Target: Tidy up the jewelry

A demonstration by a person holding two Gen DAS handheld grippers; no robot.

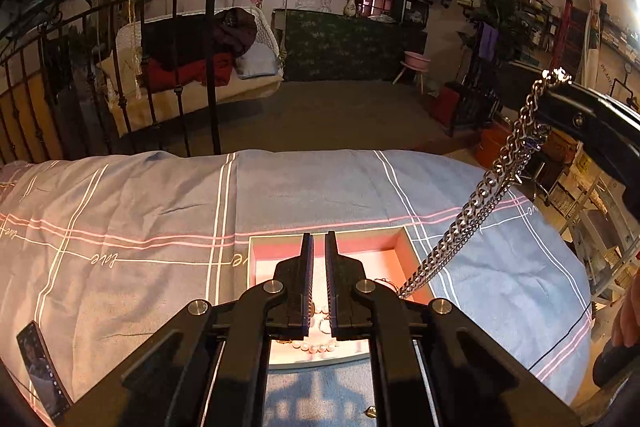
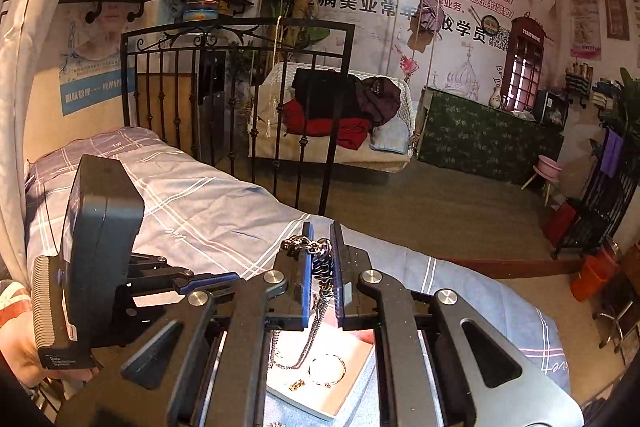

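Currently, a heavy silver chain (image 1: 472, 207) is held up by the right gripper (image 2: 320, 255), whose jaws are nearly shut and pinched on the links near the chain's top end. From there the chain hangs slantwise down into a shallow pink box (image 1: 404, 247), where its lower end is seen to trail; it appears to be raised so that it can be drawn clear of the other pieces or laid down tidily, though which cannot be told. The box is set on a bed covered with a blue checked sheet (image 1: 160, 195). Inside it, a string of pearls (image 1: 316, 347) and a thin bangle (image 2: 328, 369) are lying loose. The left gripper (image 1: 319, 259) is poised low over the box, its jaws almost closed with nothing visibly between them. A phone (image 1: 40, 367) lies on the sheet, well apart from the box.
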